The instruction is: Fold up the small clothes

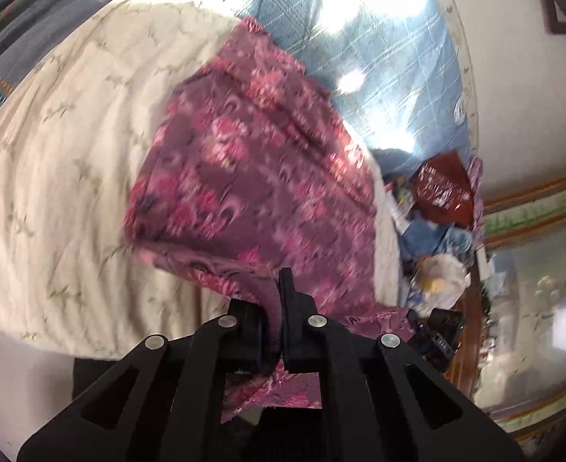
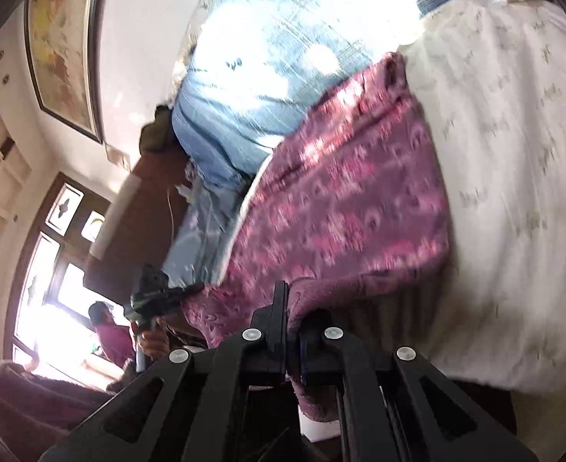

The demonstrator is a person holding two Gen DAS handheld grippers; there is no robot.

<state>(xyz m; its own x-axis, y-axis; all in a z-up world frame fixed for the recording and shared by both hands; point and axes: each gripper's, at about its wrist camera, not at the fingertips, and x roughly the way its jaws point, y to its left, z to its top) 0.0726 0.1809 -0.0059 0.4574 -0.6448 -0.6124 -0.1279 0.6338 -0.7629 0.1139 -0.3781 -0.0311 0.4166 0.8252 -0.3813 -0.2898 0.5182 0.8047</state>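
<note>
The left gripper [image 1: 273, 308] is clamped on one near corner of the purple cloth [image 1: 252, 161], and the right gripper [image 2: 288, 321] pinches the other. The cloth trails away over the cream quilt [image 1: 63, 161]. A clean fold probably needs both corners level, the edge taut, carried to the far hem.

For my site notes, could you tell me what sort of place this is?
Most likely a lived-in bedroom: a bed with a cream quilt and blue checked bedding, a framed picture on the wall, and a window.
</note>
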